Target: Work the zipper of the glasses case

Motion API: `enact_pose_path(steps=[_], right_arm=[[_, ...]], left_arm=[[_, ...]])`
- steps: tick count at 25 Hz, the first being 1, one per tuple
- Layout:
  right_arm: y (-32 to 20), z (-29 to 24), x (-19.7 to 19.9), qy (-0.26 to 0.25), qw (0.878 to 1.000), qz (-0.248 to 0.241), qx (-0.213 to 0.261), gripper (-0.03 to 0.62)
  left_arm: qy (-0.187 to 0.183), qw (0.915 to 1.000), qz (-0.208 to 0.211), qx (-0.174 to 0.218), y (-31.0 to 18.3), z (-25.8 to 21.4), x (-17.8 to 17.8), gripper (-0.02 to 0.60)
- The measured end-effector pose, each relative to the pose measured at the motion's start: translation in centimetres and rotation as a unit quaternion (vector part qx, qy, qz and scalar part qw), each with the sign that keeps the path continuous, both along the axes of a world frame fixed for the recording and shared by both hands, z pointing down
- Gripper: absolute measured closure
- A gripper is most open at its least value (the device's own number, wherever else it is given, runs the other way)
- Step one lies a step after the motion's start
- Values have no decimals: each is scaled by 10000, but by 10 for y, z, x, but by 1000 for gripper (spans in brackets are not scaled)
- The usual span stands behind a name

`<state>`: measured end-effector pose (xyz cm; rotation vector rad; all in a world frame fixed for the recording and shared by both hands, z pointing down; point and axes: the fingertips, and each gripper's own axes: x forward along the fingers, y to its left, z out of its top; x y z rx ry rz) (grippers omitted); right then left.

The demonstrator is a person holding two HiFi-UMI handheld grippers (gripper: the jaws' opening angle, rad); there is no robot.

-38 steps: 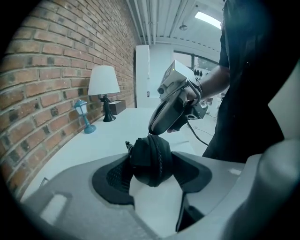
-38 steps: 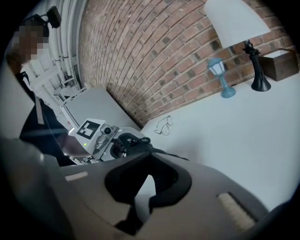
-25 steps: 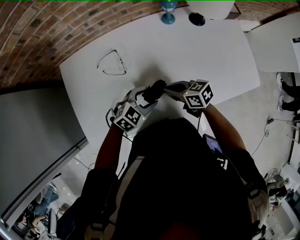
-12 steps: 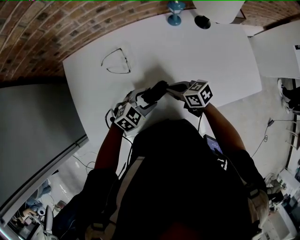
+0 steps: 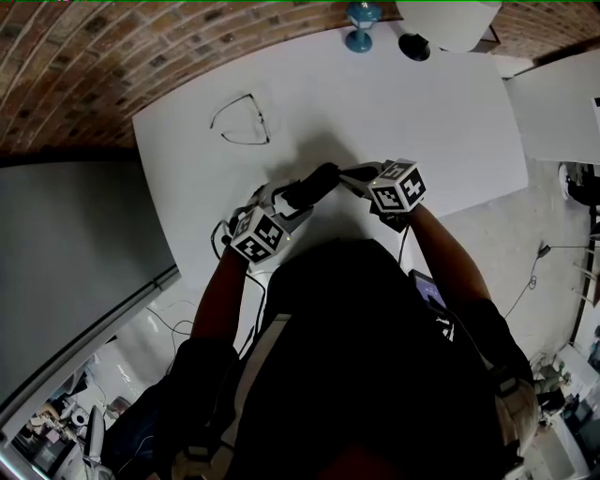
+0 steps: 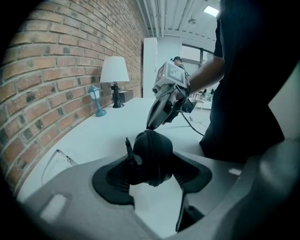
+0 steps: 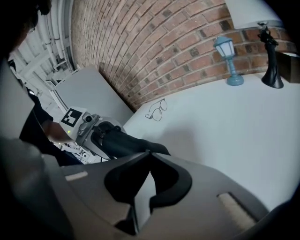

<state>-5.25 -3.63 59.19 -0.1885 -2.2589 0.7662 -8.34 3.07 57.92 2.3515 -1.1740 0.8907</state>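
Note:
The black glasses case (image 5: 309, 186) hangs a little above the white table (image 5: 422, 103), between my two grippers. My left gripper (image 5: 289, 197) is shut on the case's near end; in the left gripper view both pads press on the case (image 6: 151, 152). My right gripper (image 5: 345, 174) is shut, its tips pinched on the zipper line at the case's far end (image 6: 150, 125), where the zipper pull sits hidden between them. In the right gripper view the closed tips (image 7: 149, 153) lie right against the case (image 7: 129, 145). A pair of clear-framed glasses (image 5: 246, 122) lies at the table's back left.
A small blue lantern (image 5: 361, 23) and a white-shaded lamp (image 5: 441, 19) stand at the table's far edge by the brick wall (image 5: 84, 66). A second white table (image 5: 562, 94) is to the right. A grey panel (image 5: 75, 262) stands left of the table.
Both grippers, with the case held between them, have sunk slightly toward the table. Neither grip has changed.

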Motion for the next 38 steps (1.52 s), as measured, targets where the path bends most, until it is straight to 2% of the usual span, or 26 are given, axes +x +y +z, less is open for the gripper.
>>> enact_pose_path(steps=[18, 27, 33, 38], right_arm=[[-1, 19, -10, 214, 9998, -37, 10, 579], [12, 14, -19, 209, 9997, -154, 8, 591], [19, 14, -21, 219, 9996, -154, -51, 591], [25, 11, -21, 210, 9996, -160, -55, 591]], left_arm=[[-134, 9981, -123, -580, 29, 40, -24, 325], [-140, 9956, -330, -864, 38, 54, -32, 310], [-66, 9958, -507, -762, 24, 43, -34, 276], [-189, 9969, -322, -698, 0, 31, -13, 262]])
